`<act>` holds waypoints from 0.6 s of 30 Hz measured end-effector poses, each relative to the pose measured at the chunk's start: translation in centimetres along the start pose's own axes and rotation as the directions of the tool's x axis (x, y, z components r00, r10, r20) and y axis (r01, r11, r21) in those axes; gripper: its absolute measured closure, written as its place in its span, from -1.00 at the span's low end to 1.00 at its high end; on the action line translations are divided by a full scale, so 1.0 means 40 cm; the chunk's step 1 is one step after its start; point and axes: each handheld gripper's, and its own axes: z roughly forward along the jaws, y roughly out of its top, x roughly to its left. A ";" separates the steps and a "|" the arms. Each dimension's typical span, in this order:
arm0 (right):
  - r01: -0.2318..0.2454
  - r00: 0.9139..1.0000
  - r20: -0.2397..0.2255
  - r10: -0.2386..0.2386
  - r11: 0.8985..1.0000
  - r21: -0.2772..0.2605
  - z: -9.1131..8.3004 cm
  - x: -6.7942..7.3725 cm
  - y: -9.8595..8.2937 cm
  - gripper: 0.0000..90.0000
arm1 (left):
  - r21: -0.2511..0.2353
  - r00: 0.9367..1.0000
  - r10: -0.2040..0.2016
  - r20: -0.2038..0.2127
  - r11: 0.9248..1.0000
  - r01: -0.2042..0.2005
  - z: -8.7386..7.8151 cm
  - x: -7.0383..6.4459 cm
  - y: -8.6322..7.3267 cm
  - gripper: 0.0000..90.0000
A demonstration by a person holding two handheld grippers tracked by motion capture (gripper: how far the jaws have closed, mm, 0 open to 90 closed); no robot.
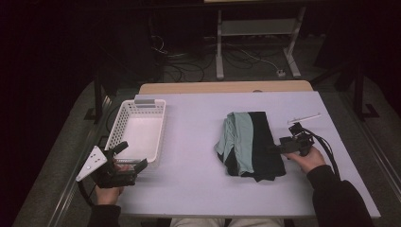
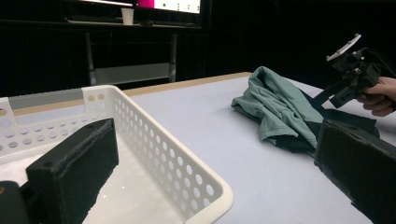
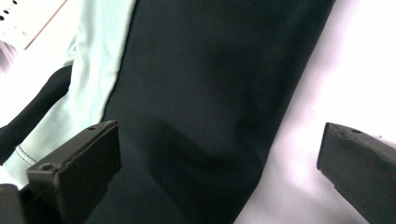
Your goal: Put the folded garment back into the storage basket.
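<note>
Clothes (image 1: 249, 146), a black garment under a green one, lie folded right of centre on the table (image 1: 198, 184). Right gripper (image 1: 283, 147) hovers wide apart at their right edge; best pinch both layers together. Left gripper (image 1: 126, 160) waits spread beside the basket (image 1: 124, 118).

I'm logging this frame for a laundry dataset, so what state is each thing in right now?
Black garment: folded flat on the table.
Pale green garment: crumpled, lying on top of the black garment.
White basket: upright, empty.
Left gripper: open, by the basket's near end, holding nothing.
Right gripper: open, at the black garment's right edge.
</note>
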 end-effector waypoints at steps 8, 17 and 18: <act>-0.002 1.000 -0.019 0.002 1.000 0.012 0.017 0.000 -0.001 -1.00 | 0.001 1.000 0.002 0.003 1.000 -0.002 0.000 -0.001 0.000 -1.00; -0.019 0.999 -0.050 0.019 1.000 0.001 0.034 0.002 0.000 -1.00 | 0.004 1.000 0.004 0.008 1.000 -0.004 0.001 -0.002 0.000 -1.00; -0.026 0.998 -0.057 0.026 1.000 -0.003 0.035 0.002 0.000 -1.00 | 0.004 1.000 0.005 0.008 1.000 -0.005 0.001 -0.002 0.000 -1.00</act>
